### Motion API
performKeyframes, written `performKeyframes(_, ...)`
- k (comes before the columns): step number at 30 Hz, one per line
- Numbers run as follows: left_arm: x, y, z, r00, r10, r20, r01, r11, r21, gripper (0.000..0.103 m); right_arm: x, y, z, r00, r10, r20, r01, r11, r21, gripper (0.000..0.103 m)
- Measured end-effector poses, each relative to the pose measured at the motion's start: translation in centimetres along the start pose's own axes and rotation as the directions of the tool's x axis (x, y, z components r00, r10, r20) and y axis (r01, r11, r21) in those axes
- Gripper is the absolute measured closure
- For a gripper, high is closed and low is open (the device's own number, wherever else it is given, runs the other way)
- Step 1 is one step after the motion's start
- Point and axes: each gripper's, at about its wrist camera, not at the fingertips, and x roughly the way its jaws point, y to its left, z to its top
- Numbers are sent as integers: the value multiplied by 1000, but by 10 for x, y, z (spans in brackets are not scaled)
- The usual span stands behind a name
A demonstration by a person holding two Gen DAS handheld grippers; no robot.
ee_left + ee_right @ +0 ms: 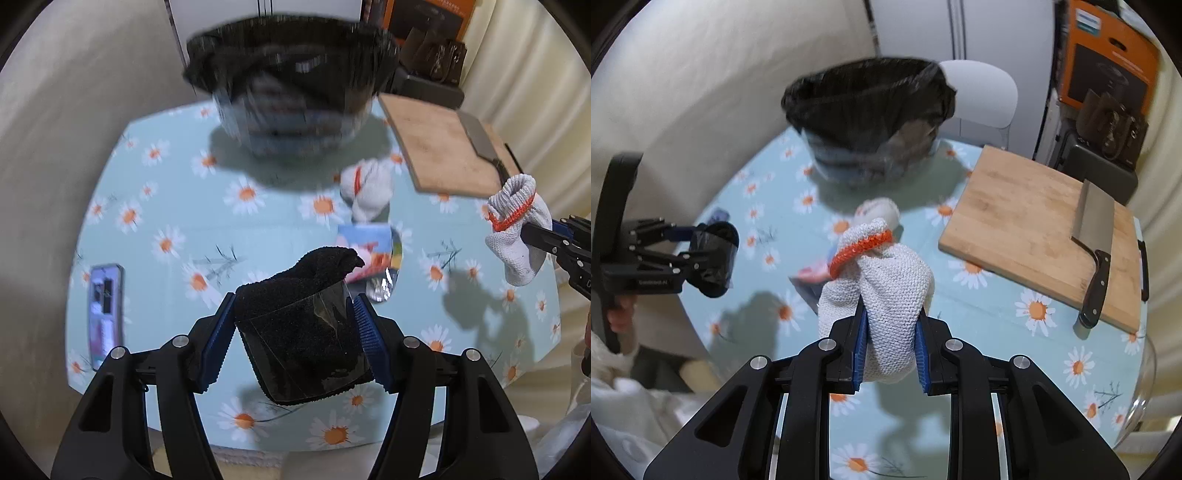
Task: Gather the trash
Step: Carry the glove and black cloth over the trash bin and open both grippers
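My left gripper (295,321) is shut on a black cloth pack in clear wrap (306,332), held above the daisy tablecloth (166,206). In the right wrist view the left gripper (701,254) shows at the left with the same black pack (716,258). My right gripper (891,332) is shut on a white knit glove with an orange cuff (886,295), also seen in the left wrist view as the white glove (517,229). A second white glove (365,192) and a colourful wrapper (373,251) lie on the table. The bin lined with a black bag (868,110) stands at the far side.
A wooden cutting board (1027,221) with a cleaver (1095,229) lies at the right. A phone (105,314) lies at the table's left edge. A white chair (982,96) stands behind the bin. An orange box (1108,62) and a dark bag (1108,122) are at the back right.
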Motion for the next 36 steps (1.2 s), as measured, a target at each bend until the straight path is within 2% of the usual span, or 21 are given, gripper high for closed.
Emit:
performKeyframes(5,-24,7,20,998,-42,38,44,999,-33,39,-21,-9,15,998,34,49,-38,996,80,82)
performKeyframes(8,-41,9,37,995,-71,75,73,997,-25,39,-35,-16,30,990,118,81,-128,983,128,82)
performKeyframes(10,-55,12,49,992,-49,112,49,999,8,39,-47,-20,42,983,144,117,-160,978,136,82)
performKeyframes(13,-73,16,69,987,-21,157,13,999,52,39,-61,-21,64,981,130,147,-149,981,127,82)
performKeyframes(15,-84,17,82,979,19,202,-38,995,91,39,-72,-21,81,982,92,163,-114,985,129,82)
performKeyframes(18,-91,15,107,968,39,249,-79,985,152,39,-94,-18,109,971,55,232,-85,989,122,82)
performKeyframes(21,-87,15,132,961,28,275,-83,979,188,39,-109,-13,136,957,46,288,-77,992,97,82)
performKeyframes(23,-82,17,150,958,-1,286,-59,978,199,39,-113,-9,153,949,32,313,-59,995,77,82)
performKeyframes(27,-70,23,179,950,-10,312,-58,976,208,39,-105,-1,186,933,6,360,-21,999,37,82)
performKeyframes(32,-53,33,214,945,-41,324,-23,981,193,39,-69,2,224,939,26,342,-26,1000,-5,82)
performKeyframes(34,-44,36,232,934,-63,352,-10,979,203,39,-48,3,241,944,34,329,-27,999,-27,82)
performKeyframes(36,-39,40,244,922,-114,371,38,978,205,37,-33,5,253,945,65,320,-54,998,-43,79)
